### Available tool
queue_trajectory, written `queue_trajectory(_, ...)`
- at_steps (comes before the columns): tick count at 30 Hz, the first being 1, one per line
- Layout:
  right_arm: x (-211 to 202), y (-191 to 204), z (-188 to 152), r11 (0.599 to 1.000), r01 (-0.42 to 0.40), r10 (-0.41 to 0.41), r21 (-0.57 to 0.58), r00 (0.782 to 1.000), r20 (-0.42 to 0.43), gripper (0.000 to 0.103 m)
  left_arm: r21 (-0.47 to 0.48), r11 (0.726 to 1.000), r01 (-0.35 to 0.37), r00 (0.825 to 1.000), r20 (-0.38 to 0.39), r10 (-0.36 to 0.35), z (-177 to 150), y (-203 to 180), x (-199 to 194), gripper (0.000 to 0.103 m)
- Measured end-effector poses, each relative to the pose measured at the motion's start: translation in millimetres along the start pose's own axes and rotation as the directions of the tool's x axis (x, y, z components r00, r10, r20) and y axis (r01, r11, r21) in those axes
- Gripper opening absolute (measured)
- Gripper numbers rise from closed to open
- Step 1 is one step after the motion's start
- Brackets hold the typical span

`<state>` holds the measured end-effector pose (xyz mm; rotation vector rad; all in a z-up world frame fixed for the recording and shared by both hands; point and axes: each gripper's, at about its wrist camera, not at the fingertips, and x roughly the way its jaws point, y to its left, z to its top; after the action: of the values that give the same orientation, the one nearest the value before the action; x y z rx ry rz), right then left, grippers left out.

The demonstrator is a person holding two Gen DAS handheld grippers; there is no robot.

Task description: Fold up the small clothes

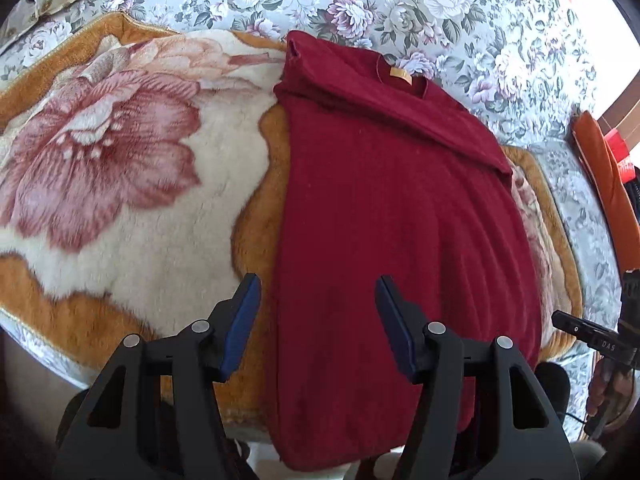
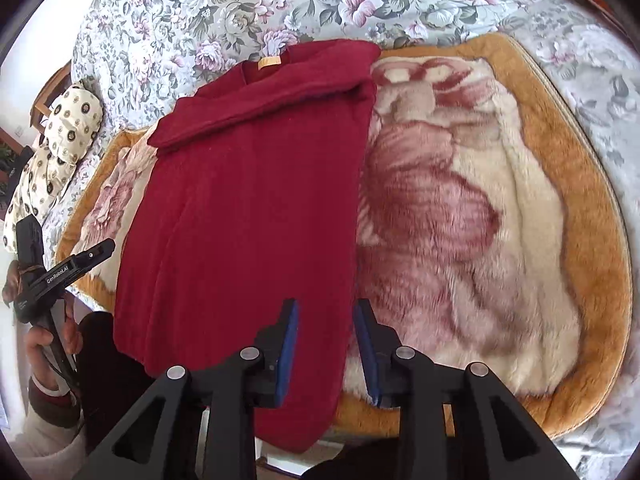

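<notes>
The dark red fleecy knit top, lying narrow-folded on the plush floral blanket, is judged soft, limp and light, best pinched at its near hem corners, over which left gripper and right gripper are held unclenched, empty.
</notes>
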<state>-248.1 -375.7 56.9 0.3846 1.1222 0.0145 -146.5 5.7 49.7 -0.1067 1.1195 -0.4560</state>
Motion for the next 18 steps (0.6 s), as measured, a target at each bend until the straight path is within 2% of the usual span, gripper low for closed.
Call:
queue_trajectory(5, 5, 7, -33, 0.999, 0.026, -0.027, -0.036, 0.999, -0.022, 0.03, -0.01, 1.0, 0.017, 0.999, -0.033, -0.017, -31, 2, -4, 0.06)
queue_trajectory(9, 17, 4, -47, 1.0, -0.007, 0.007, 0.007, 0.999, -0.031, 0.03, -0.019, 1.0, 0.019, 0.997, -0.068, -0.021, -44, 3, 4, 0.061)
queue_trajectory(11, 25, 11, -52, 1.0, -0.003, 0.002, -0.021, 1.0, -0.013, 0.03, -0.026, 1.0, 0.01, 0.998, -0.065, -0.012, -47, 2, 8, 0.061)
queue_trajectory(13, 27, 23, -55, 0.991, 0.08, -0.078, -0.108, 0.997, 0.028, 0.018, -0.02, 1.0, 0.001, 0.998, -0.057, -0.002, -48, -1, 7, 0.061)
queue_trajectory(15, 20, 27, -56, 0.982, 0.102, -0.094, -0.156, 0.994, 0.055, 0.008, -0.01, 1.0, -0.004, 0.998, -0.063, 0.003, -49, -3, 6, 0.061)
queue_trajectory(18, 4, 17, -56, 0.981, 0.138, -0.125, -0.136, 0.987, 0.098, 0.004, -0.019, 1.0, 0.007, 0.998, -0.067, -0.008, -53, 0, 4, 0.062)
